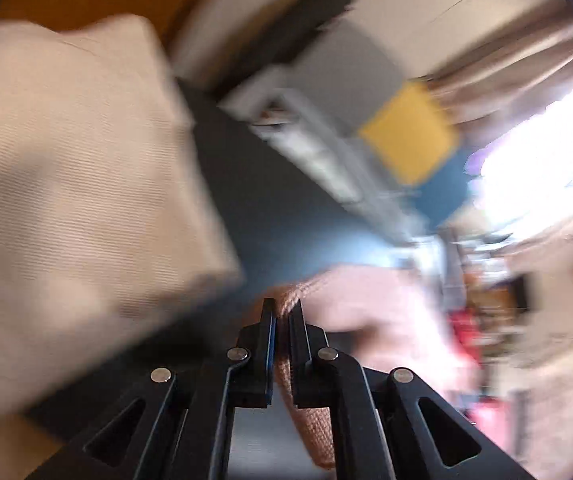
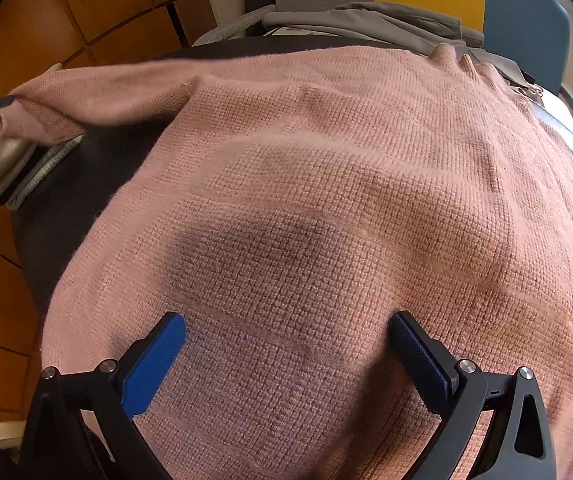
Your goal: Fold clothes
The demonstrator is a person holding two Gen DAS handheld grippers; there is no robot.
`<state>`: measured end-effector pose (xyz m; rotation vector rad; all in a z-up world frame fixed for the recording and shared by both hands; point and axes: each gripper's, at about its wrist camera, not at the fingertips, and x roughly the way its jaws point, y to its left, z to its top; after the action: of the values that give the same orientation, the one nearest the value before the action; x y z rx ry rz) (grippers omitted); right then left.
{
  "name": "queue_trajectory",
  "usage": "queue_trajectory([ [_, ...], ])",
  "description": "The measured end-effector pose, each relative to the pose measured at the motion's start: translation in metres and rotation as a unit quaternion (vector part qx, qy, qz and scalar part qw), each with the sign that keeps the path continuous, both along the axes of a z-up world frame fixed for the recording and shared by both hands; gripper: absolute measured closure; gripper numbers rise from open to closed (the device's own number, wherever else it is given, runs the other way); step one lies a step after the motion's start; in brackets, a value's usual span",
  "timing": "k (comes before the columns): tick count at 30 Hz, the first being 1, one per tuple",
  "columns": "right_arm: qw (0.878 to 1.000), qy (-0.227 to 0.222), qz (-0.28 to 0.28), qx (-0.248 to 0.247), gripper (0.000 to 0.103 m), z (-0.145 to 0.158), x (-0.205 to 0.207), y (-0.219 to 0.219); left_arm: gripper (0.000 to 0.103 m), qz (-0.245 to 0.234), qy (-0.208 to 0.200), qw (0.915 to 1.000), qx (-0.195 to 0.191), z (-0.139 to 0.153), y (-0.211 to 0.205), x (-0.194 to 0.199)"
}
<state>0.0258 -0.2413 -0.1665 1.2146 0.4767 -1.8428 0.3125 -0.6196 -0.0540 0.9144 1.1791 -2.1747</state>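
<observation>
The pink knit sweater (image 2: 326, 200) lies spread on the dark table (image 2: 86, 184), directly ahead of and beneath the right gripper (image 2: 286, 332), whose jaws stand wide apart over the body panel, holding nothing. The left gripper (image 1: 282, 312) is clamped on a pink fold, which runs between its jaws; that view is blurred. Judgement: soft, light, stretchy knit that sags and drags. Best taken at cuff, hem or shoulder seam.

sweater (image 2: 326, 200) flat on table (image 2: 86, 184)
</observation>
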Motion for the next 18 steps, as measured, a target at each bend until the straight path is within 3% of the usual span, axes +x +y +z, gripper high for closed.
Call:
queue_trajectory([
  [2,1.000,-0.001,0.000,-0.002,0.000,0.000,0.000,0.001,0.093,0.012,-0.061,0.9981,0.000,-0.011,-0.001,-0.001],
  [5,1.000,0.002,0.001,-0.004,0.000,0.000,0.000,0.001,0.091,0.029,-0.155,0.9853,-0.067,-0.015,0.013,-0.005],
  [7,1.000,0.004,0.002,-0.005,0.000,0.000,0.000,0.001,0.091,0.027,-0.193,0.9748,-0.109,-0.012,0.029,-0.011],
  [12,1.000,0.006,0.003,-0.006,0.000,0.000,-0.002,0.000,0.090,-0.008,-0.212,0.9624,-0.169,-0.001,0.075,-0.039],
  [18,1.000,0.009,0.004,-0.007,0.000,0.001,-0.004,0.001,0.088,-0.059,-0.197,0.9586,-0.198,-0.006,0.117,-0.077],
])
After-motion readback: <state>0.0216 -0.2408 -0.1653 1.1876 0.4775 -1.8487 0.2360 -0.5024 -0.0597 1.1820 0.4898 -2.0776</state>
